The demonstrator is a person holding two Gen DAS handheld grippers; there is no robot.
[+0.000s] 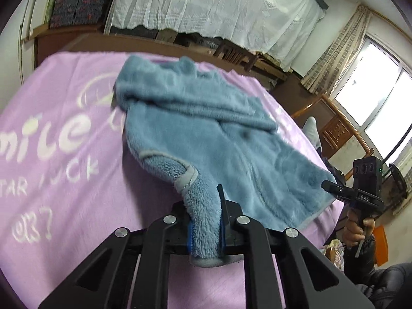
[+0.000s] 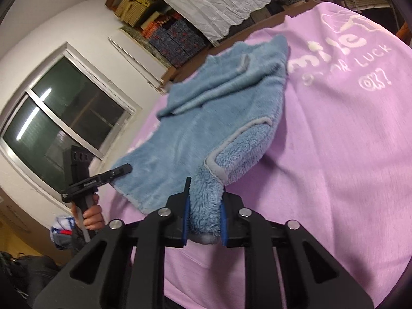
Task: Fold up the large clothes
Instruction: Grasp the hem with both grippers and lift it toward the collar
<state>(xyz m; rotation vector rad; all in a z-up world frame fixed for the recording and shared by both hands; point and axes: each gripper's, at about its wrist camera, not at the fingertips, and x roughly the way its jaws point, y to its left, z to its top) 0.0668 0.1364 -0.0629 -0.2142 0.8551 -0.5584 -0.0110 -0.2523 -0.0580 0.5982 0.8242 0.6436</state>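
Observation:
A fluffy light-blue fleece garment (image 1: 206,128) lies partly folded on a purple blanket (image 1: 64,180), a sleeve laid across its upper part. My left gripper (image 1: 206,221) is shut on one lower corner of the garment and lifts it off the blanket. My right gripper (image 2: 204,213) is shut on the other lower corner of the garment (image 2: 206,128). Each gripper shows in the other's view, the right gripper (image 1: 332,186) at the hem on the right, the left gripper (image 2: 121,170) at the hem on the left.
The purple blanket (image 2: 334,167) with white lettering covers the bed. A wooden headboard (image 1: 154,43) and shelves under a white lace cloth (image 1: 206,7) stand behind. Windows (image 1: 373,85) and a wooden chair (image 1: 334,128) are beside the bed.

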